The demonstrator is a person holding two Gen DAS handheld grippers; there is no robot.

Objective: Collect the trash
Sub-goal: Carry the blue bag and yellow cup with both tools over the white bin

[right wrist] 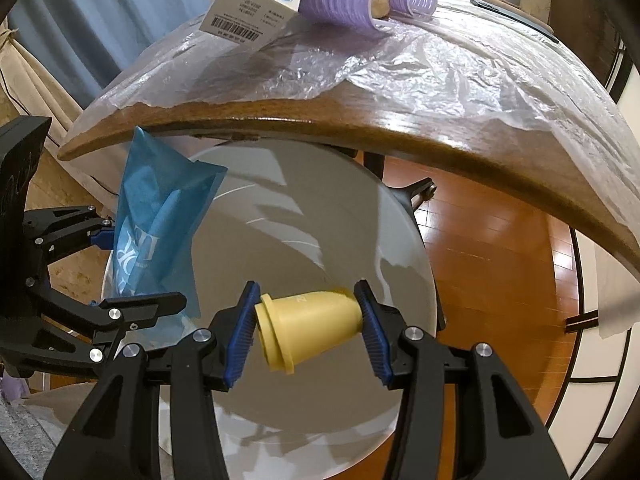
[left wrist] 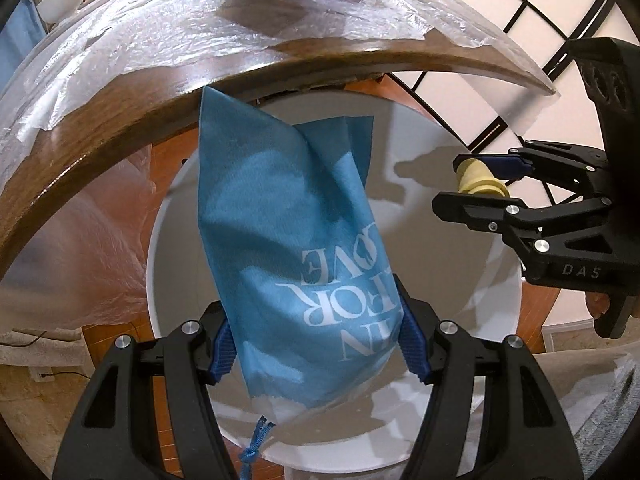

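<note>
Both point steeply downward, side by side: the left hand-held gripper point(left wrist: 316, 344) clamped on something, the right hand-held gripper point(right wrist: 306, 330) likewise.

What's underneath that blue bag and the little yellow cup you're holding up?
A white bin stands open below the blue bag and yellow cup, beside the wooden table. The visible inside looks bare; the bag and cup cover part of its bottom.

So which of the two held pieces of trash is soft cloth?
The blue bag in the left tongs; the right tongs hold a hard yellow plastic cap.
</note>
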